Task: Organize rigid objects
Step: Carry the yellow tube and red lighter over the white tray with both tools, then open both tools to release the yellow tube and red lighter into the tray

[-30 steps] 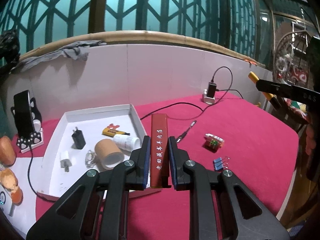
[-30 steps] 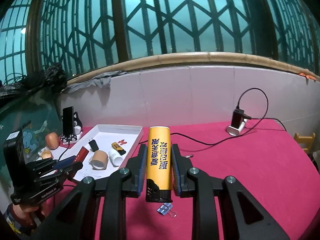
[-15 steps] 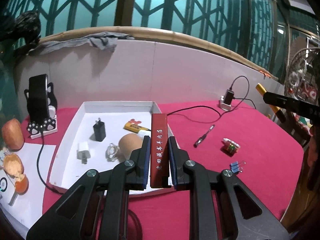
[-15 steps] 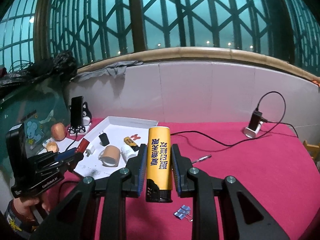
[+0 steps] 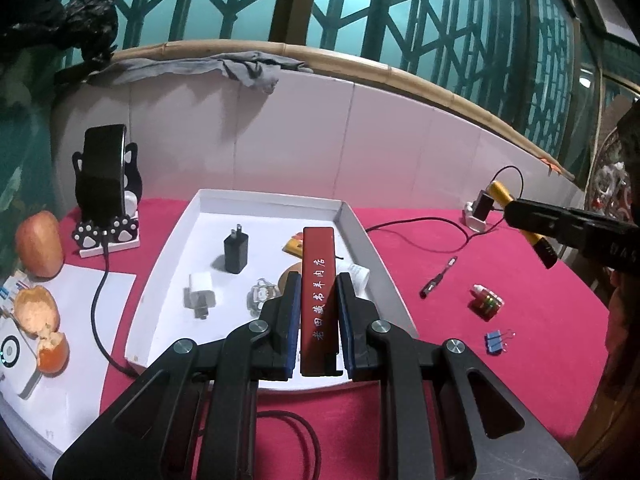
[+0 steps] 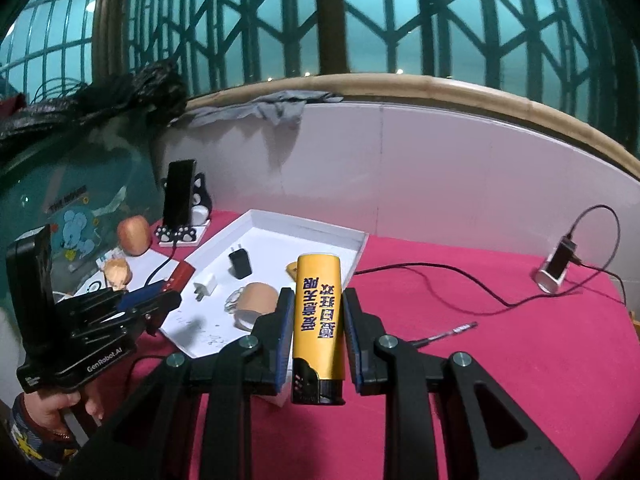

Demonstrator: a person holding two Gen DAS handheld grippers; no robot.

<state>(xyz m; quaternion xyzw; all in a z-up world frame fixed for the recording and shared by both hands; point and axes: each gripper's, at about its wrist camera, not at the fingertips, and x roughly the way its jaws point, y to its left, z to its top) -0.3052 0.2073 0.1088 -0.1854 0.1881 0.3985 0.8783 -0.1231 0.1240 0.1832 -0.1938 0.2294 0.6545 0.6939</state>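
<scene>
My left gripper (image 5: pixel 318 280) is shut on a dark red lighter (image 5: pixel 318 272) with white characters, held above the near right part of the white tray (image 5: pixel 356 232). My right gripper (image 6: pixel 316 300) is shut on a yellow lighter (image 6: pixel 318 320) with blue characters, held over the red table (image 6: pixel 500 360) just right of the tray (image 6: pixel 344 236). The tray holds a black charger (image 5: pixel 236 250), a white charger (image 5: pixel 200 294), a tan tape roll (image 6: pixel 258 300), a clear keyring and a small yellow item. The left gripper also shows in the right wrist view (image 6: pixel 168 292).
On the red cloth right of the tray lie a pen (image 5: pixel 438 278), a small red-green item (image 5: pixel 486 304) and a blue binder clip (image 5: pixel 496 342). A phone on a paw stand (image 5: pixel 106 184), an apple (image 5: pixel 38 244), orange peel and a cabled charger (image 6: pixel 556 264) stand around.
My left gripper has swung left with the red lighter, from over the tray's right rim to over the tray's inside. My right gripper has moved left toward the tray with the yellow lighter.
</scene>
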